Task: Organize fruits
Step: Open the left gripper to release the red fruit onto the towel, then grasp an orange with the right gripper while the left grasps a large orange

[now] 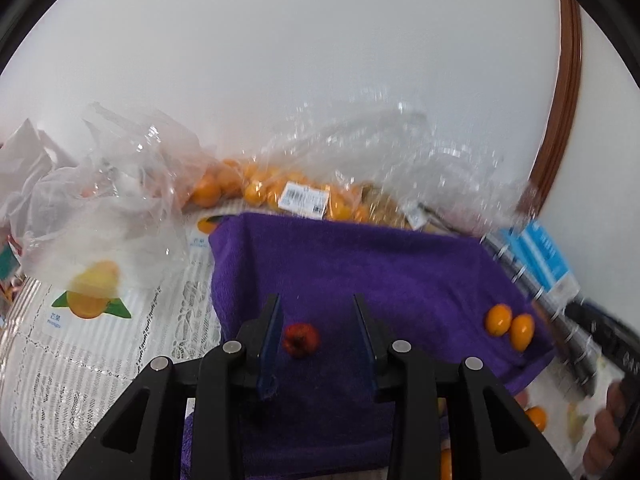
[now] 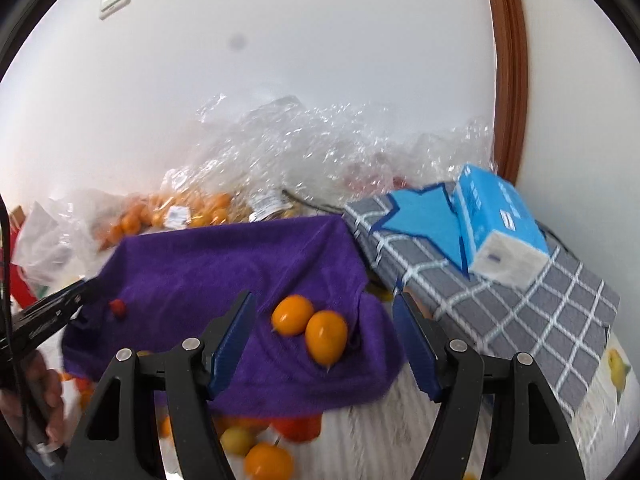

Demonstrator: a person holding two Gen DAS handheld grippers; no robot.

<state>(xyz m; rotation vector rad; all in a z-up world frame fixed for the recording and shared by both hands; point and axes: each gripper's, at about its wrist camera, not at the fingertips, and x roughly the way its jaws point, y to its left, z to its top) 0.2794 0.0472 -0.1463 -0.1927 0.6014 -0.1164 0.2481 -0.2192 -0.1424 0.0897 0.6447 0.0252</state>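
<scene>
A purple towel [image 1: 360, 264] [image 2: 224, 268] covers a raised surface. A small red fruit [image 1: 301, 340] lies on it between the fingers of my open left gripper [image 1: 318, 344], nearer the left finger; it also shows in the right wrist view [image 2: 118, 307]. Two orange kumquats [image 1: 510, 324] [image 2: 310, 326] lie side by side near the towel's right edge. My right gripper [image 2: 324, 344] is open, its fingers to either side of them. The left gripper's tip [image 2: 80, 296] shows in the right wrist view.
Clear plastic bags of orange fruit [image 1: 260, 188] [image 2: 192, 208] lie behind the towel by the white wall. A grey checked box [image 2: 500, 280] with a blue tissue pack [image 2: 500, 224] stands to the right. Loose fruits [image 2: 264, 452] lie on the lace tablecloth [image 1: 100, 360] below the towel.
</scene>
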